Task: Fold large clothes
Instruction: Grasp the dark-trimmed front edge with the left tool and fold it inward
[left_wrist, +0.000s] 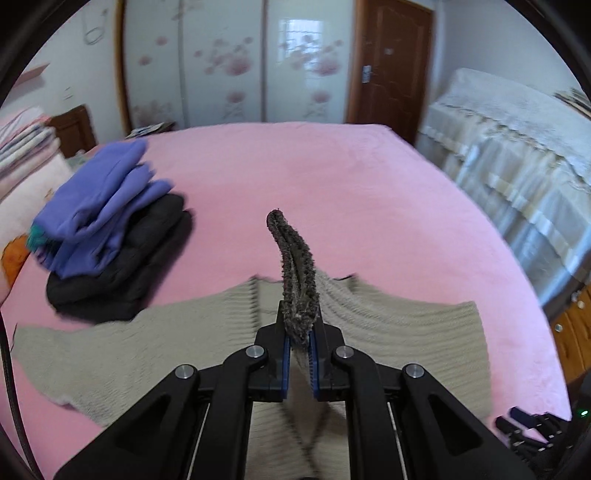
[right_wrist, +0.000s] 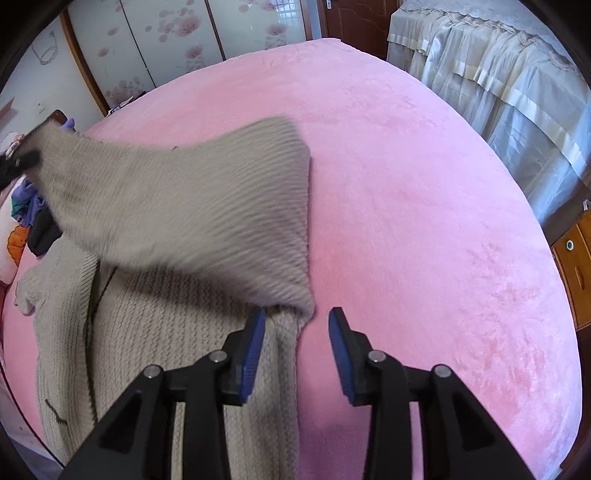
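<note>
A: Soft, chunky beige knit, that cardigan (right_wrist: 177, 206). Looks limp and stretchy, likely heavy enough to sag and drag. Lies spread over the bed's (right_wrist: 424, 221) near-left part, one flap lifted up and across.

B: Left claw (left_wrist: 300, 332) clamped tight on the dark fuzzy trim (left_wrist: 291, 258), hoisting that flap. Better gripped at a hem or trim, through doubled layers, than mid-panel: loose stitches look prone to snag and pull long.

A: Right claw (right_wrist: 297, 332): parted about halfway, nothing pinched. Left pad (right_wrist: 255, 343) just beside the folded corner near the bed's front edge, right pad over bare pink cover. Probably meant to pin or take that corner.

B: Grippy plush cover, so sliding unlikely; lifting wiser than dragging.

A: Around it: stack of folded clothes (left_wrist: 110, 229), purple over black, toward the left edge, close to the cardigan's far hem. Could get brushed by a swinging flap.

B: Right half of the bed bare. Wardrobe (left_wrist: 229, 62), door (left_wrist: 391, 66) and draped furniture (left_wrist: 517, 155) well apart, no hindrance.
</note>
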